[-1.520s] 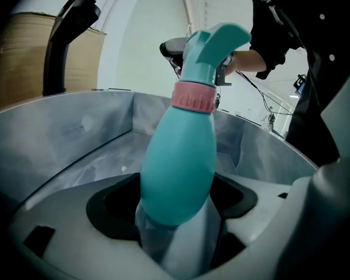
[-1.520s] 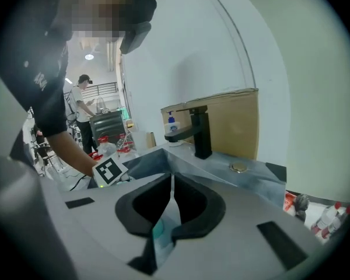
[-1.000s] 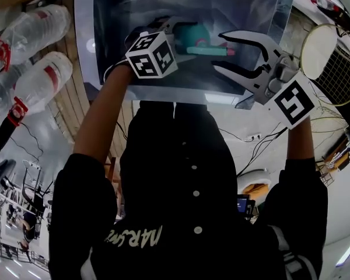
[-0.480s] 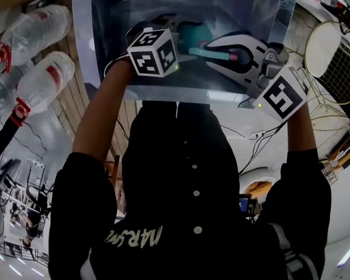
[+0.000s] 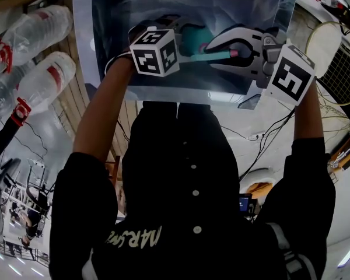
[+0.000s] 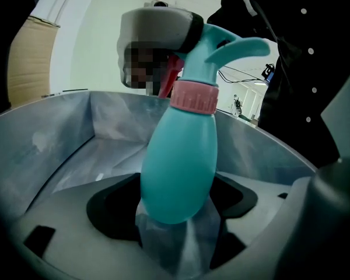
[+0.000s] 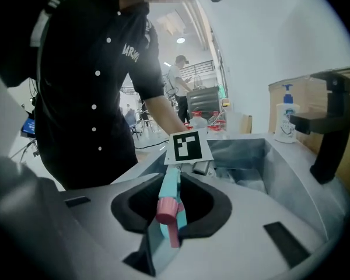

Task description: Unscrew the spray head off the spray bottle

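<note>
Grey bin (image 5: 114, 16) beside water bottles (image 5: 41, 80); over it left gripper's (image 6: 178, 217) jaws clamp the spray bottle (image 6: 178, 156), right gripper's (image 7: 166, 226) have just closed on its spray head (image 7: 170, 197).

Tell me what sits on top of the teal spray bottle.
On the spray bottle sit a pink collar and the teal spray head, screwed on. The right gripper has just been closing its jaws and clamps the pink-tipped nozzle. The neck under the collar is covered.
</note>
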`<state>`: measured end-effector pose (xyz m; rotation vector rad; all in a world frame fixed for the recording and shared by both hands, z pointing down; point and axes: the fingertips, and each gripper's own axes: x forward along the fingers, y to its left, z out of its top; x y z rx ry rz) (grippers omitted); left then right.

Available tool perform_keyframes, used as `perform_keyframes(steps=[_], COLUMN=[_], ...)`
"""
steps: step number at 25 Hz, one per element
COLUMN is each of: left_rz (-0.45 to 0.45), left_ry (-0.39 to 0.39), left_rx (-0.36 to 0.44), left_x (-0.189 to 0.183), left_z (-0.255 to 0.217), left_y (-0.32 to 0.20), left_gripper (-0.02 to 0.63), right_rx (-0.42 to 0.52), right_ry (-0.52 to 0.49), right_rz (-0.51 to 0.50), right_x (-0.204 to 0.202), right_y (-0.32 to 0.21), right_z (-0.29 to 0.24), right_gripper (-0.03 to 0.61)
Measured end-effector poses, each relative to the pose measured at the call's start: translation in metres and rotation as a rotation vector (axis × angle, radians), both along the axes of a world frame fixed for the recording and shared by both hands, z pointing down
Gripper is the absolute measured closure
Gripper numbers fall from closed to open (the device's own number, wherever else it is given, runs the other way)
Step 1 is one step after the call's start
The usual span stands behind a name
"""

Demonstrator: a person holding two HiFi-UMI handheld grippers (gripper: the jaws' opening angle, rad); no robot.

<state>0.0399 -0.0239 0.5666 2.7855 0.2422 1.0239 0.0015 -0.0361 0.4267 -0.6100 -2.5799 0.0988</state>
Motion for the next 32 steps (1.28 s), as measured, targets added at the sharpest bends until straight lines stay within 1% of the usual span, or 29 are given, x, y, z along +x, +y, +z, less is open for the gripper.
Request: perform_keyframes(steps=[2,4,7,9,12,14,16,18,20,22,25,28,30,32], left_rz=[-0.02,-0.04,-0.081,-0.111,-0.151,-0.171,-0.189,-0.206,-0.219,-0.227,-0.234,-0.238,-0.237,-0.234], left_ry=[-0.002,-0.001,0.001,-0.001,-0.009,-0.014,-0.015,-0.012,-0.009,-0.006,-0.004,-0.002,-0.007,-0.017], left_rx=[0.001,0.001,0.002,0.002,0.001,0.001,0.001,-0.001,0.0,0.001,0.002,0.001,0.005,0.012], left_x=[-0.002,-0.002,-0.002,-0.002,-0.002,-0.002,-0.001,-0.001,-0.002,-0.002,-0.002,0.0,0.0,0.0], left_z=[0.001,0.002,0.001,0.001,0.0,-0.001,-0.001,-0.001,-0.001,0.0,0.001,0.001,0.001,0.001], left_y=[-0.003,-0.005,-0.01,-0.012,-0.014,-0.015,-0.015,-0.015,-0.016,-0.017,-0.017,-0.017,-0.017,-0.017], left_gripper=[0.23,0.23,0.23,0.23,0.23,0.23,0.23,0.23,0.23,0.23,0.23,0.23,0.23,0.23], right_rx=[-0.029,-0.032,-0.021,-0.043,-0.144,-0.204,-0.234,-0.242,-0.251,-0.252,-0.28,-0.342,-0.353,-0.35], right_ry=[0.02,0.047,0.05,0.005,-0.05,-0.059,-0.029,0.012,0.06,0.105,0.161,0.145,0.138,0.152], right_rz=[0.071,0.159,0.339,0.511,0.822,1.009,1.147,1.245,1.309,1.351,1.375,1.393,1.407,1.422], right_x=[0.001,0.008,0.019,0.023,0.033,0.042,0.049,0.046,0.037,0.027,0.017,0.011,0.008,0.007], right_y=[-0.004,-0.011,-0.03,-0.045,-0.058,-0.053,-0.039,-0.026,-0.018,-0.014,-0.01,-0.012,-0.015,-0.018], right_z=[0.003,0.006,0.001,-0.012,-0.031,-0.038,-0.032,-0.023,-0.012,-0.003,0.012,0.017,0.019,0.022], right_gripper=[0.473,0.444,0.366,0.335,0.312,0.301,0.298,0.288,0.288,0.288,0.288,0.285,0.276,0.276])
